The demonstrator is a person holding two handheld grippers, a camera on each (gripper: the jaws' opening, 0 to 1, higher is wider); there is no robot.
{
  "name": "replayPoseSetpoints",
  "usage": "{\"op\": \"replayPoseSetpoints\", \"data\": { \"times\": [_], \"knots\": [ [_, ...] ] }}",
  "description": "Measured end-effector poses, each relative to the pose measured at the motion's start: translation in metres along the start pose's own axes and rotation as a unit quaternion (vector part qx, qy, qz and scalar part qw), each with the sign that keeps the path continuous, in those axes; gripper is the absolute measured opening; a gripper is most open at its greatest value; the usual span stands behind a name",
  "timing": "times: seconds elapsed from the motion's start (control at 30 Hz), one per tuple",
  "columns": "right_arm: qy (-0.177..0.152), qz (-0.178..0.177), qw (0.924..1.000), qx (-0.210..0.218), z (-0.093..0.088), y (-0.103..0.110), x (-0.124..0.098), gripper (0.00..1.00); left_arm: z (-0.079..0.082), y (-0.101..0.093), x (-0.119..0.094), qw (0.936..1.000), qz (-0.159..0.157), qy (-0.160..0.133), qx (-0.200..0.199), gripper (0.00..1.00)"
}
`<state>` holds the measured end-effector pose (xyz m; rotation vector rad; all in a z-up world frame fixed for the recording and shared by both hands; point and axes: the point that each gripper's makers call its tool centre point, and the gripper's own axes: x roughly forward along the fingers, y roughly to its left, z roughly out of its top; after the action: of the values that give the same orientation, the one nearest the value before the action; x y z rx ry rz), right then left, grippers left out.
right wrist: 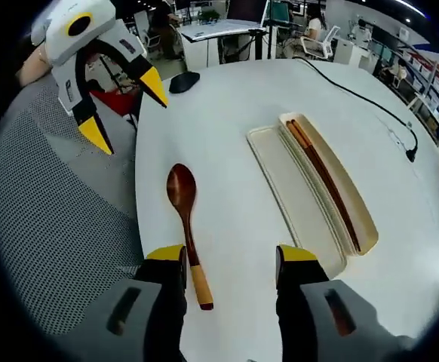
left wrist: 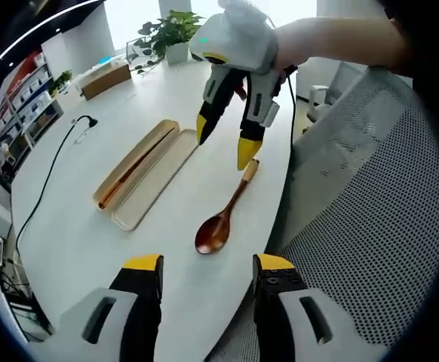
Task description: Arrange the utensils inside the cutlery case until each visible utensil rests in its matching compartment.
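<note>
Hovering spread: left tongs [left wrist: 207,275], right tongs [right wrist: 231,264] over spoon [right wrist: 185,226]; chopsticks [right wrist: 323,179] in case [right wrist: 291,192].

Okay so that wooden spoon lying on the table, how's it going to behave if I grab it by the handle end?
The wooden spoon looks rigid, so it should lift as one piece. Its glossy bowl suggests a smooth finish, so it may slip or pivot bowl-down between the right gripper jaws when held at the pale tip. Lying flat on the table, the thin handle probably needs a low pinch.
</note>
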<state>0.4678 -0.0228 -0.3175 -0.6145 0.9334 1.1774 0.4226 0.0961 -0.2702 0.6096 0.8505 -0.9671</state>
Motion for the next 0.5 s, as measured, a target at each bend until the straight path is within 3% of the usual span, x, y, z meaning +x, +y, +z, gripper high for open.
{"op": "replayPoseSetpoints", "data": {
  "times": [0.5],
  "knots": [
    [0.045,0.037,0.9979,-0.028,-0.016,0.025,0.023,0.41,-0.001,0.000,0.000,1.0000,0.000,0.003,0.003,0.49]
  ]
}}
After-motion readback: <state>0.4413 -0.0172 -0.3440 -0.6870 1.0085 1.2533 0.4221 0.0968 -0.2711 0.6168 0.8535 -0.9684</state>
